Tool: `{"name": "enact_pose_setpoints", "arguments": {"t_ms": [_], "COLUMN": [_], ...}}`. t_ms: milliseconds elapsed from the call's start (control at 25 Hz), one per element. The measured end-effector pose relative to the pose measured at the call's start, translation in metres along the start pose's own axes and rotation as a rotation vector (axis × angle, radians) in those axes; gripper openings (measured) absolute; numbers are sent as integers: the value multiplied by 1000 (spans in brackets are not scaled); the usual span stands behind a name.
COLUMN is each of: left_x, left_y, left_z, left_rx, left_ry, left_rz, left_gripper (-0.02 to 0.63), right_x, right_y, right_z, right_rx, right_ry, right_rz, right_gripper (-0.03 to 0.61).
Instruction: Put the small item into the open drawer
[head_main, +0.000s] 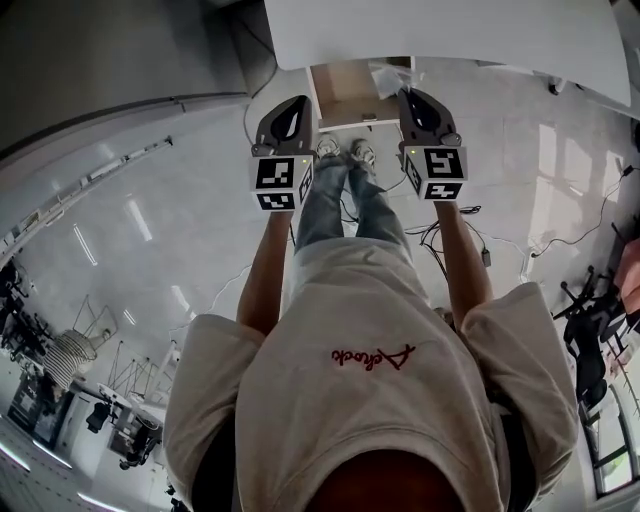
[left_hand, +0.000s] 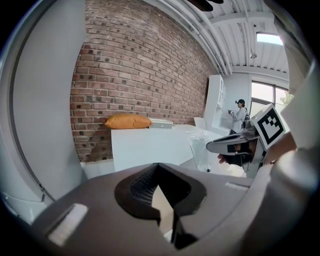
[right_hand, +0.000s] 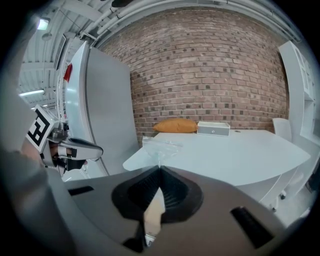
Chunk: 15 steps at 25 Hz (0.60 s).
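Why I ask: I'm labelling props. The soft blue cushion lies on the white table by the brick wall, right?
No: the soft cushion is orange, not blue, as the right gripper view shows. It does lie on the white table by the brick wall.

Studio lab, brick wall, white table

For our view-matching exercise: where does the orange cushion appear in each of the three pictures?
Head view: not in it.
Left gripper view: orange cushion left of centre, on the white table, against the brick wall.
Right gripper view: cushion at centre, left of a white box.
Shared landmark: the white table, in all three views.
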<state>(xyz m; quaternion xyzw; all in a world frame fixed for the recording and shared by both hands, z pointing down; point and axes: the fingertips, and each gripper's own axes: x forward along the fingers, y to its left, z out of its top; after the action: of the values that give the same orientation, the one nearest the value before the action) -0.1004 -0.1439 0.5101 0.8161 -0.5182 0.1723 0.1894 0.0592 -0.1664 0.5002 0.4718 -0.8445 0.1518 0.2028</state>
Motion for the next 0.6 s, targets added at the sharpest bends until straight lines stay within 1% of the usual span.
{"name": "enact_pose_setpoints", "arguments": {"t_ms": [400, 600], "left_x": [-2, -2], "left_y": [-11, -8], "left_z": [-51, -81], "left_rx": [-33, -68], "left_ry": [59, 92], "left_rz": [-4, 19], "left_gripper": [6, 5], "right_x": [2, 2], "right_y": [7, 13], "right_z": [-52, -86], "right_rx": [23, 51], "right_ry": [60, 100], "right_rz": [8, 16], "right_gripper": [12, 12]}}
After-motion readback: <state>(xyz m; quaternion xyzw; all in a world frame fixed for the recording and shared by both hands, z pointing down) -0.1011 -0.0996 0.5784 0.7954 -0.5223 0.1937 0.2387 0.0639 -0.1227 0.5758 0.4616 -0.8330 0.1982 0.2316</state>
